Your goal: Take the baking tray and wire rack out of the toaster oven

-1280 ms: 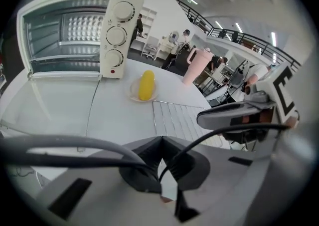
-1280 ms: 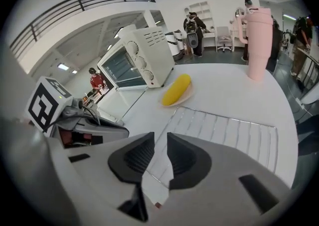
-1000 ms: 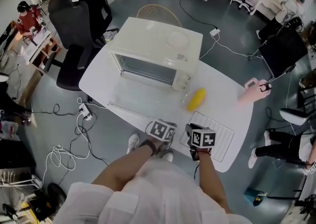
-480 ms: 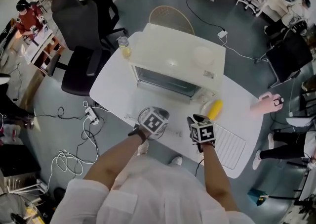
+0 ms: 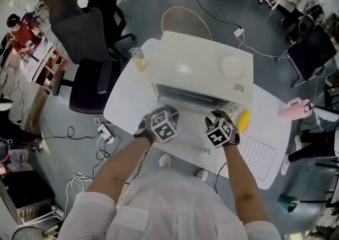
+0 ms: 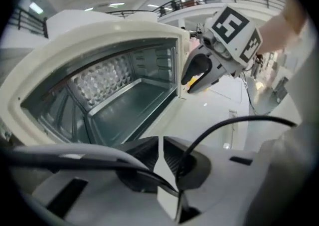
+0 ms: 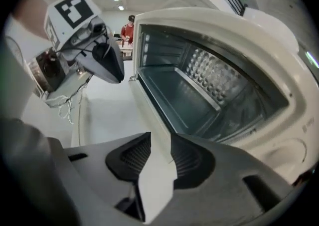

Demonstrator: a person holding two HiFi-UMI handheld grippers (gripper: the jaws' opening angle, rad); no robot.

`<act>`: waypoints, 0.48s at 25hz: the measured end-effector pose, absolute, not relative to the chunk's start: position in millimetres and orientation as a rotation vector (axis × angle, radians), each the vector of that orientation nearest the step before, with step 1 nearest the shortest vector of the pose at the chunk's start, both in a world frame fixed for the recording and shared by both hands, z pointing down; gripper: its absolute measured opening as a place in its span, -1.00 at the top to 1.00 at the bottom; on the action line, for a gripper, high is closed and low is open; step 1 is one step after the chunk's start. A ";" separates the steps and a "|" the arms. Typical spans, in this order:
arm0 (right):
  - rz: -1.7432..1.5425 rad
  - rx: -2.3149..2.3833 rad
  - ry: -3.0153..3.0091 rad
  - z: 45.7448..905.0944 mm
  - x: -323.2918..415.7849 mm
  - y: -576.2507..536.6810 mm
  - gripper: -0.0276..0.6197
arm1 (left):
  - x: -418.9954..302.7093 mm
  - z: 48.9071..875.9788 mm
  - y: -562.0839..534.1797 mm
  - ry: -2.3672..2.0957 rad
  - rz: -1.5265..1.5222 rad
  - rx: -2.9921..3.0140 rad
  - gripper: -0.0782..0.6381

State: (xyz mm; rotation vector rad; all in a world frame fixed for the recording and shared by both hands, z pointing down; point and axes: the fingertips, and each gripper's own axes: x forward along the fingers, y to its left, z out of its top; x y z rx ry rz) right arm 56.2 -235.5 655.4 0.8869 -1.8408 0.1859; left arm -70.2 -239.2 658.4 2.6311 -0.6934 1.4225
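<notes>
Dark metal baking tray (image 6: 132, 106) sat inside the white toaster oven (image 5: 201, 69), left gripper (image 6: 159, 142) closed empty, right gripper (image 7: 160, 140) just opening, empty, so a shallow pinch could've slipped.

Your left gripper (image 6: 160, 145), jaws together with nothing between them, faces the open toaster oven (image 6: 114, 65). Your right gripper (image 6: 197, 78) is beside its opening.
</notes>
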 end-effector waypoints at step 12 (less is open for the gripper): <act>-0.122 0.698 -1.682 678.9 37.9 -272.4 0.50 | -60.8 673.0 -286.1 -0.502 1.834 2.830 0.51</act>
